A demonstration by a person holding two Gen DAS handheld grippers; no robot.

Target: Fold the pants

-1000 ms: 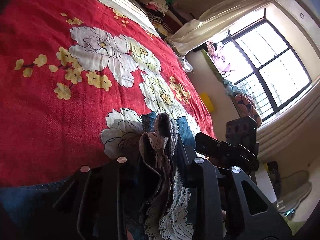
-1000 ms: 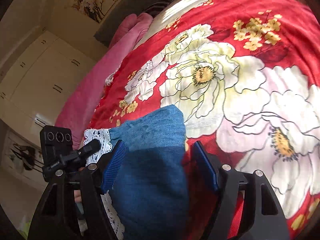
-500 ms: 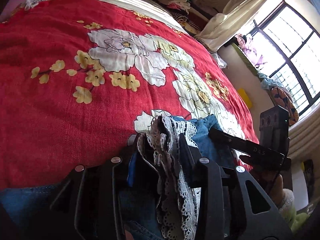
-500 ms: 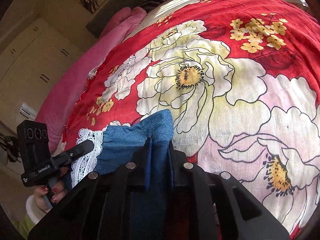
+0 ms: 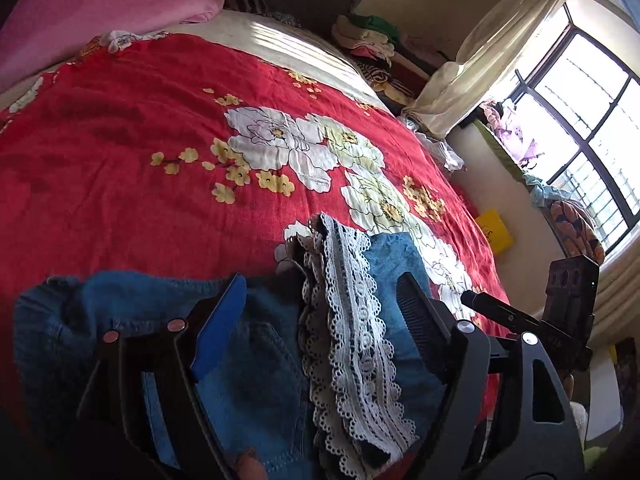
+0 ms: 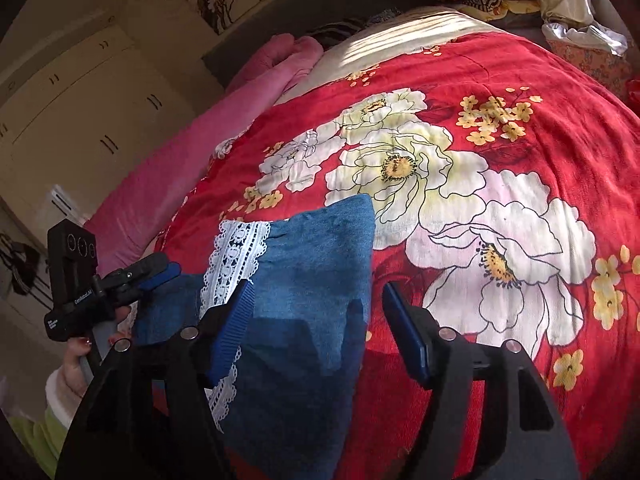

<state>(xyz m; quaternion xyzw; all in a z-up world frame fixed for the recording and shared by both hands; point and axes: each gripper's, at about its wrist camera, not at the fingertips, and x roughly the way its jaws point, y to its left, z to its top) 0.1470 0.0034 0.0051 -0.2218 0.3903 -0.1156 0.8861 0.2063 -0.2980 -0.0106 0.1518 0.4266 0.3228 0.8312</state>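
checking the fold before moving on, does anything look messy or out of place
The white lace hem is bunched in a ridge over the blue denim pants rather than flat. Nothing looks damaged. Both the left gripper and right gripper are open.

Red floral bedspread (image 5: 120, 168) — pink blanket (image 5: 100, 4), cream curtain (image 5: 492, 56) beyond.

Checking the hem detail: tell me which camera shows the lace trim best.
The left wrist view: the lace trim runs long and close between the open jaws, its pattern sharp. The right wrist view shows only a narrow strip beside the denim, partly behind a finger.
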